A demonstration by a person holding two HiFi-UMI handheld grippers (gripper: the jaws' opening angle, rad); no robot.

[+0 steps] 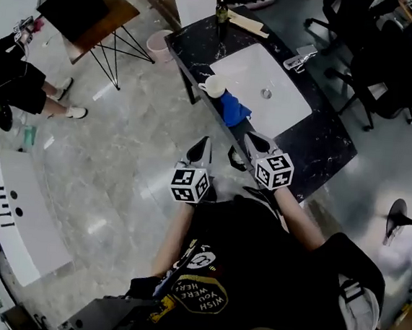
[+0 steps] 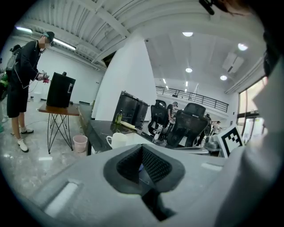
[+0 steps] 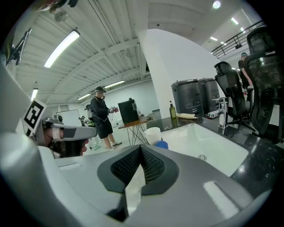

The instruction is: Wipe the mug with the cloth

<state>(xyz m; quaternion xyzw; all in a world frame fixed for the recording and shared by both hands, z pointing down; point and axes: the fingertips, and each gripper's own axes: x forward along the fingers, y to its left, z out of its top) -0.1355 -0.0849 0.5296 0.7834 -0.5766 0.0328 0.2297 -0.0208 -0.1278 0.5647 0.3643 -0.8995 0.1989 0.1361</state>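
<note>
A white mug [image 1: 215, 86] stands at the near edge of the black marble counter [image 1: 325, 136], beside the white sink [image 1: 271, 87]. A blue cloth [image 1: 234, 108] lies crumpled right next to the mug, on the side toward me. Both grippers hover short of the counter, apart from mug and cloth. My left gripper [image 1: 200, 147] is shut and empty; in its own view the mug [image 2: 117, 140] shows just above the closed jaws [image 2: 142, 150]. My right gripper [image 1: 255, 140] is shut too, with the mug [image 3: 153, 134] and cloth [image 3: 162, 144] ahead of its tips [image 3: 141, 150].
A dark bottle [image 1: 221, 11] and a flat pale item stand at the counter's far end, with a faucet [image 1: 301, 59] behind the sink. A pink bucket [image 1: 159, 45] and a folding table with a black box [image 1: 76, 3] are on the floor left. A person [image 1: 18, 84] stands far left. Office chairs [image 1: 390, 62] are at the right.
</note>
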